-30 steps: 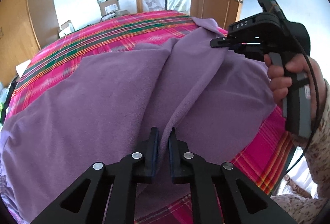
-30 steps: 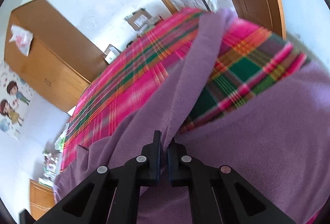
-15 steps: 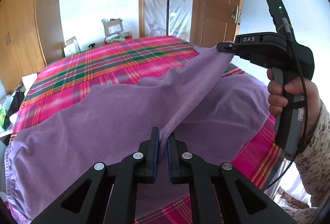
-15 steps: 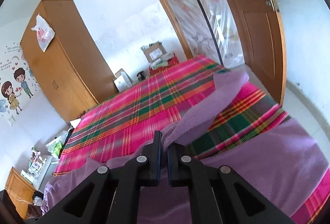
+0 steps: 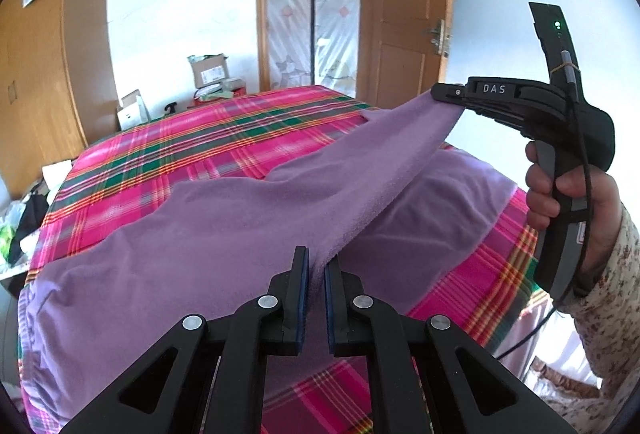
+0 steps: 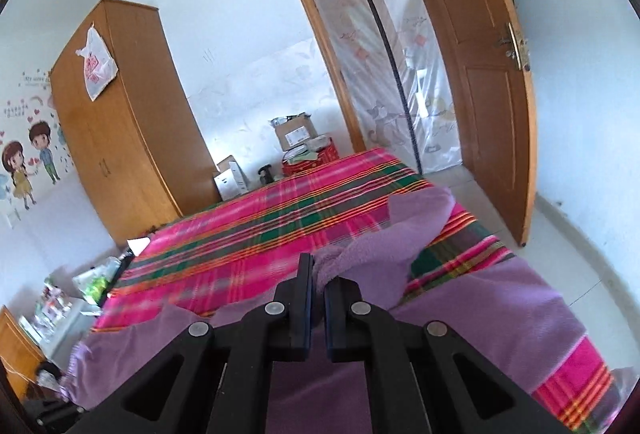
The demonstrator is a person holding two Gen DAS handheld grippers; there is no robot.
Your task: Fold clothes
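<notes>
Plaid bed (image 5: 168, 170) under claw-pinched purple garment (image 5: 224, 226)

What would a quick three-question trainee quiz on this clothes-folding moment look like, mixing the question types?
1. True or false: the left gripper is open and clear of the purple garment.
2. Multiple choice: the garment lies on a) a bare wooden table, b) a pink plaid bedspread, c) a tiled floor.
3. Fill in: the right gripper holds a raised ____ of the garment.

Key: 1 false, it is shut on the fabric; 2 b; 3 edge.
</notes>
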